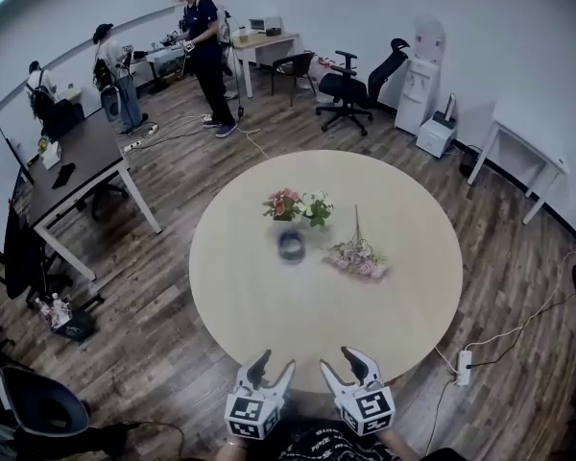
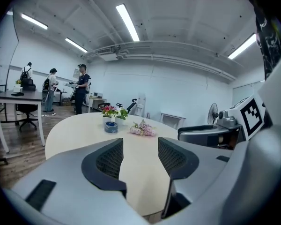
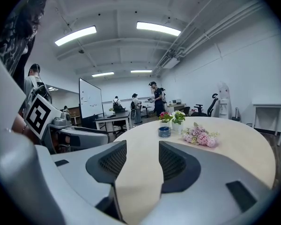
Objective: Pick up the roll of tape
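A dark blue roll of tape (image 1: 291, 246) lies flat near the middle of the round beige table (image 1: 403, 296), just in front of two small potted flowers (image 1: 298, 206). It shows far off in the left gripper view as the tape (image 2: 111, 126) and in the right gripper view as the tape (image 3: 164, 131). My left gripper (image 1: 272, 370) and right gripper (image 1: 339, 363) hover side by side at the table's near edge, far short of the tape. Both stand open with nothing between their jaws: left gripper (image 2: 140, 159), right gripper (image 3: 141, 161).
A bunch of pink dried flowers (image 1: 357, 254) lies right of the tape. Desks, office chairs (image 1: 346, 89) and several standing people (image 1: 206, 51) fill the far room. A power strip with cable (image 1: 464, 365) lies on the wood floor at the right.
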{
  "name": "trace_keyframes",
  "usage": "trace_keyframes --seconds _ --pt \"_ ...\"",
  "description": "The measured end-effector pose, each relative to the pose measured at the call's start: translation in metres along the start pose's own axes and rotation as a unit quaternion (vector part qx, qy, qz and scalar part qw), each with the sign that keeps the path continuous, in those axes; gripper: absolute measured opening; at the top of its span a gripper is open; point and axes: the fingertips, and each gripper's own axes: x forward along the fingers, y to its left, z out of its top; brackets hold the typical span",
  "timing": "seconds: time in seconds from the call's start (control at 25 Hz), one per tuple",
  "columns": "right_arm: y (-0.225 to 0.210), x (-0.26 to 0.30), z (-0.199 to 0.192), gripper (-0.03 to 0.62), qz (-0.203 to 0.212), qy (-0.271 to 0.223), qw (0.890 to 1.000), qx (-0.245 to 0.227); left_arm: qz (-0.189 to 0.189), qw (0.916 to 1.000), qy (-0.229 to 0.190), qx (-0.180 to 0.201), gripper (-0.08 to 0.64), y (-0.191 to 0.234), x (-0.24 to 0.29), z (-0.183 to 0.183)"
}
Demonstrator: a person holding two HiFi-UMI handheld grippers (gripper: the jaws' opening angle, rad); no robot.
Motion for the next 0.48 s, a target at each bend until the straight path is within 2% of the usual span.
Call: trace_keyframes --seconds 0.24,0.48 --pt "-0.006 0.053 0.014 0.222 -0.024 0.007 1.000 0.008 -0.030 0.9995 0.007 0.009 0.253 0.043 0.033 0.020" --pt "-0.020 0.101 0.022 0.222 -0.060 0.010 0.998 0.017 -0.042 0.9989 0.008 0.016 0.253 0.089 0.060 0.032"
